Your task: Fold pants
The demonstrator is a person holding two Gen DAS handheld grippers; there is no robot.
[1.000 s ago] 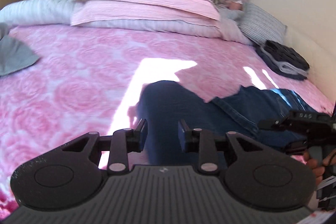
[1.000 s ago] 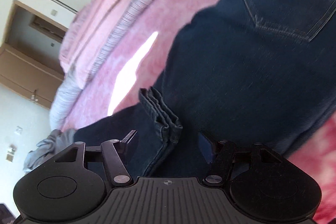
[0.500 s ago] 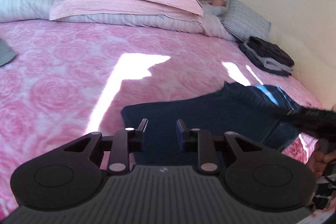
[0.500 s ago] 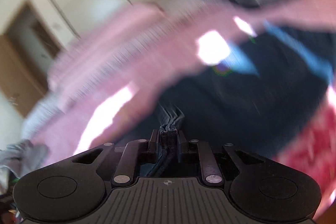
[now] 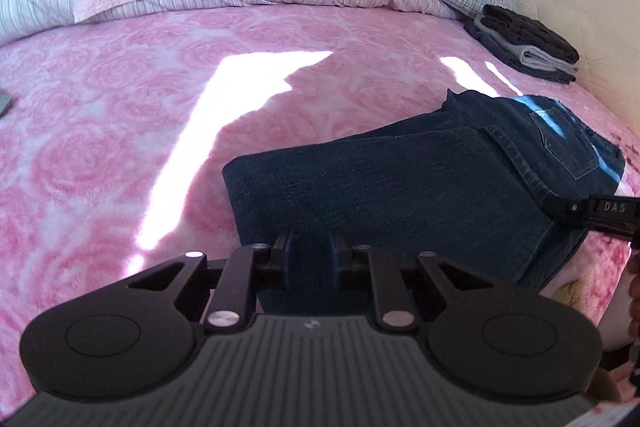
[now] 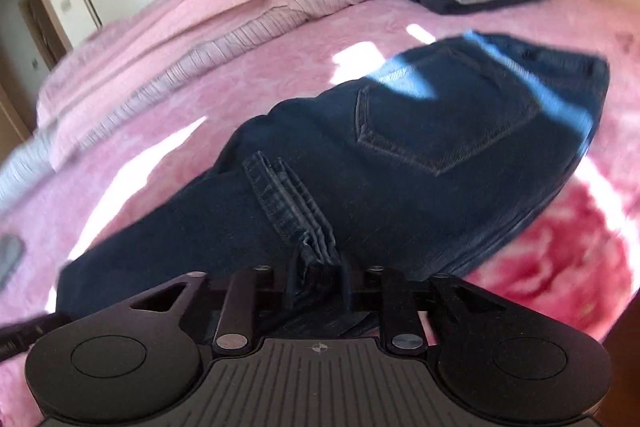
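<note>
Bedroom, pink rose bedspread (image 5: 120, 115); jeans (image 5: 420, 187) on bed near right edge, legs doubled over seat; right hand-held gripper (image 6: 318, 279) clamps stacked hems (image 6: 292, 203); left hand-held gripper (image 5: 310, 259) narrow at fold edge, grip unclear; at least one more fold left.

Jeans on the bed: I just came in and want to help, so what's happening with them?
A person with a gripper in each hand is folding the jeans on the pink bedspread. The right gripper is clamped on the bunched leg hems, laid over the seat area. The left gripper grips the folded edge. A stack of folded clothes sits by the pillows.
</note>
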